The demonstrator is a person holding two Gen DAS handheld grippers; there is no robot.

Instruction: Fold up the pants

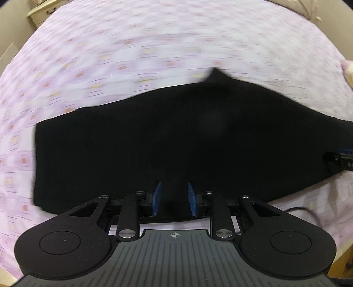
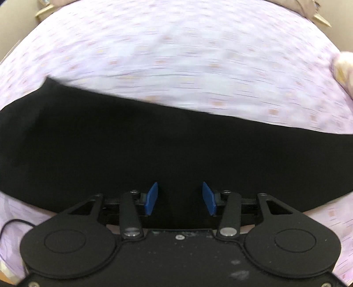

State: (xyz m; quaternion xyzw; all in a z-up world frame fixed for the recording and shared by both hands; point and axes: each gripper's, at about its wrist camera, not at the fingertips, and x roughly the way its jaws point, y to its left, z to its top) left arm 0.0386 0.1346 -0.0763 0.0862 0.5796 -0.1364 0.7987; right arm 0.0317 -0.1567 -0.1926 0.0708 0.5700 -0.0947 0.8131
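Nearest in the left wrist view is the left gripper (image 1: 172, 199), pointing steeply down, its blue pads (image 1: 157, 197) set a narrow gap apart. Black cloth fills that gap, but whether the pads pinch it or only hang over it cannot be told. In the right wrist view the right gripper (image 2: 180, 198) has its blue pads (image 2: 151, 198) spread wider, with nothing pressed between them; the cloth simply lies beneath.

The pants (image 1: 154, 143) are plain black and lie as a long band on a bed, already doubled lengthwise by the look of it. Their long axis runs side to side across both views, square to the way each gripper points. One end shows at the left of the left view, so the left hand looks nearer that end. In the right view the pants (image 2: 176, 150) run off both sides. The next fold likely brings one end over along that axis.

Beyond lies the bedsheet (image 1: 154, 44), pale pink and checked, blurred by motion. A dresser (image 1: 43, 13) shows at far left.

No brand, label or writing can be read.
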